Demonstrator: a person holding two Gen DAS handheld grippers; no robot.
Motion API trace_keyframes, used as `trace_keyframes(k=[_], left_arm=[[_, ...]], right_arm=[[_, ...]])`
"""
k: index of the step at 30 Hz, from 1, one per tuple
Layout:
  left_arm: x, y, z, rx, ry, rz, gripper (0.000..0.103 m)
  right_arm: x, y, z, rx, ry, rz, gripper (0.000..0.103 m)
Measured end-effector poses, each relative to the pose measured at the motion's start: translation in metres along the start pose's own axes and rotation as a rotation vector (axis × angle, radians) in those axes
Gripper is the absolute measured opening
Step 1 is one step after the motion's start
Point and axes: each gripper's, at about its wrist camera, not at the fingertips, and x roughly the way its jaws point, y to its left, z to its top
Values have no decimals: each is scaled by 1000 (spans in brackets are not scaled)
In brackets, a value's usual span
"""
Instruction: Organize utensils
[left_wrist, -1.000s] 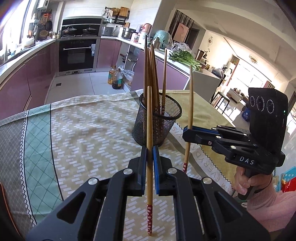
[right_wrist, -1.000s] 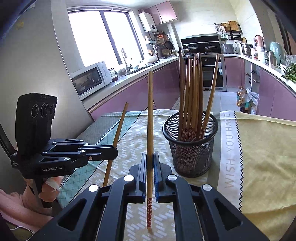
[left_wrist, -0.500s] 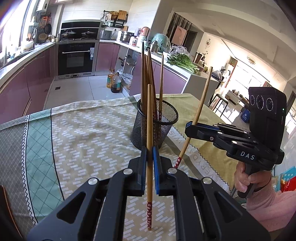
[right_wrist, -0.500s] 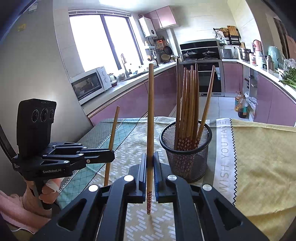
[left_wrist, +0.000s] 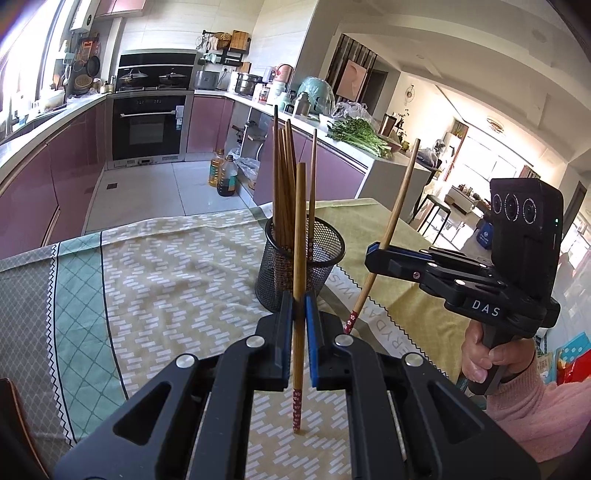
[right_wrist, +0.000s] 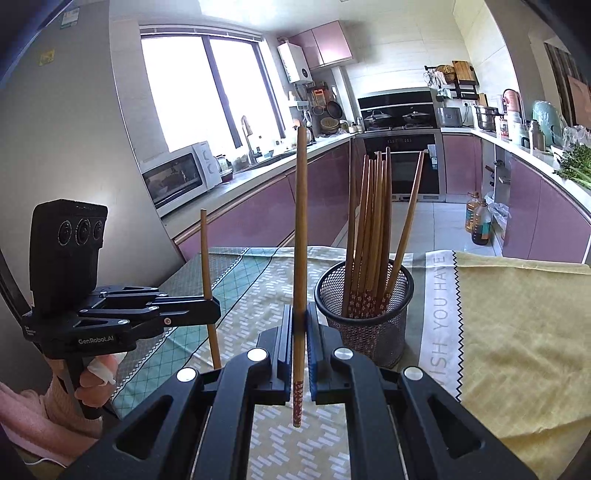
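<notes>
A black mesh holder (left_wrist: 325, 254) (right_wrist: 369, 332) stands on the table with several wooden chopsticks upright in it, their red flowered ends down. My left gripper (left_wrist: 299, 299) is shut on one chopstick (left_wrist: 300, 229), held upright just in front of the holder. My right gripper (right_wrist: 300, 321) is shut on another chopstick (right_wrist: 301, 221), upright, to the left of the holder in its own view. In the left wrist view the right gripper (left_wrist: 371, 254) sits right of the holder, and its chopstick (left_wrist: 400, 192) leans top to the right. The left gripper (right_wrist: 216, 310) shows at the left with its chopstick (right_wrist: 205, 251).
A patterned green, beige and yellow tablecloth (left_wrist: 166, 277) covers the table. A hand in a pink sleeve (left_wrist: 480, 354) grips each handle. Behind are purple kitchen cabinets, an oven, a microwave (right_wrist: 177, 177), oil bottles (left_wrist: 223, 177) on the floor and greens on the counter.
The right gripper's chopstick has tilted from upright to leaning right in the left wrist view. The left gripper's chopstick has straightened from a lean to upright. Both grips hold.
</notes>
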Motion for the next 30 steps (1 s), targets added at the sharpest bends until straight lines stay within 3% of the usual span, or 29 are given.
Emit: trace_keyframes(k=[30], left_arm=[[-2, -5, 13, 19, -38, 5, 8]], right_arm=[[-2, -4, 12, -19, -26, -12, 6]])
